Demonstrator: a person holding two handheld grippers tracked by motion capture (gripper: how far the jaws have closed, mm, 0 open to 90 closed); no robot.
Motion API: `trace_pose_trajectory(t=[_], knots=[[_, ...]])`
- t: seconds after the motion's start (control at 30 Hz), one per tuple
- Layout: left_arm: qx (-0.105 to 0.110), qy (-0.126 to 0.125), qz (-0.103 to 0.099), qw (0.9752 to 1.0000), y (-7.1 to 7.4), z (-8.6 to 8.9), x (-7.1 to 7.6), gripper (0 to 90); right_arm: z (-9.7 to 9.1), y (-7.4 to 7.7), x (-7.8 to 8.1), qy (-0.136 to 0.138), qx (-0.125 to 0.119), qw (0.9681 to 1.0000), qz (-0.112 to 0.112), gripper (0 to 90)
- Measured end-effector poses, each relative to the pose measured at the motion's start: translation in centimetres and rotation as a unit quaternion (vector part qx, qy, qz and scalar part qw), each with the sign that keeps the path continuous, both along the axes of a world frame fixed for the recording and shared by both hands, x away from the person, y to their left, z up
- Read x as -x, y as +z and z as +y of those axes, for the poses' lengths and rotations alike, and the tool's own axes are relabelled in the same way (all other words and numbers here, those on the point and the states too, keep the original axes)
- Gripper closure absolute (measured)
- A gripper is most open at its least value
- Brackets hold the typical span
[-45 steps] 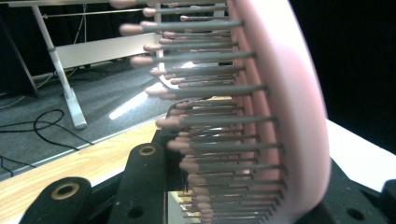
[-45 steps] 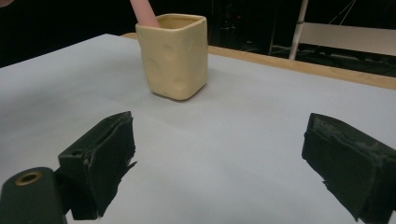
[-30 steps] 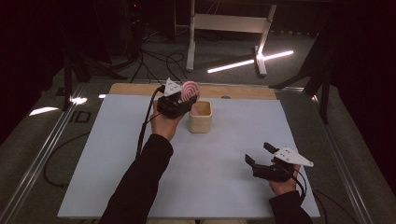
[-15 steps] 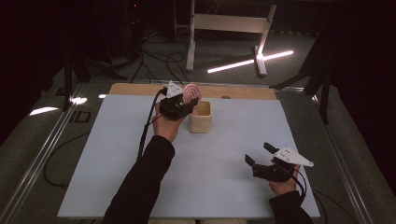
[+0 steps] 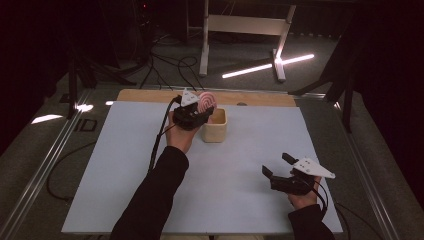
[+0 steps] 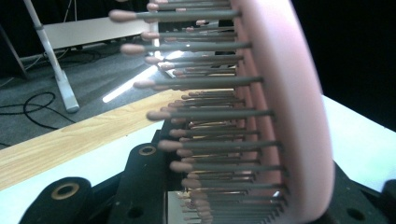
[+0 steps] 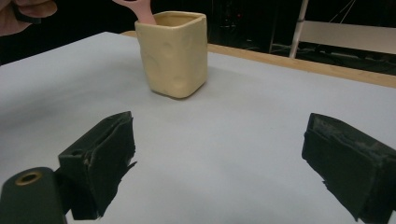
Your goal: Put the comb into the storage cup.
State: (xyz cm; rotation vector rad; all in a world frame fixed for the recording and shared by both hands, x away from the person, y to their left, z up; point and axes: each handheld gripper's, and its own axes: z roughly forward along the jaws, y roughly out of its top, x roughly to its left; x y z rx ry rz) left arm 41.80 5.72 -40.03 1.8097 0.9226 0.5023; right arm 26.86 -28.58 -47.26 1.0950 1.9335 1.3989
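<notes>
A pink hairbrush (image 5: 206,102) with grey, pink-tipped bristles (image 6: 210,116) is clamped in my left gripper (image 5: 196,114), which is shut on it at the far middle of the table. The brush sits just left of and above a cream square cup (image 5: 214,126). In the right gripper view the brush's pink handle (image 7: 140,10) reaches down to the mouth of the cup (image 7: 176,53). My right gripper (image 5: 276,165) rests near the front right of the table. Its jaws stand wide apart with nothing between them (image 7: 224,158).
The white table mat (image 5: 125,165) ends at a wooden strip (image 5: 260,99) along the far edge. Beyond it stand a metal frame (image 5: 205,45) and loose cables (image 5: 165,65) on the floor. A cable (image 5: 157,145) trails from the left gripper.
The left gripper with the brush has edged slightly right and down toward the cup. The right gripper has stayed in place.
</notes>
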Motion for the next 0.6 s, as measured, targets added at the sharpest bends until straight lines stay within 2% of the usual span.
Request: trace_pose_trajectory(t=[0.6], knots=[[-0.005, -0.001, 0.01, 0.9999, -0.69, -0.35, -0.36, 63.3, -0.02, -0.02, -0.04, -0.001, -0.001, 1.0, 0.002, 9.2]])
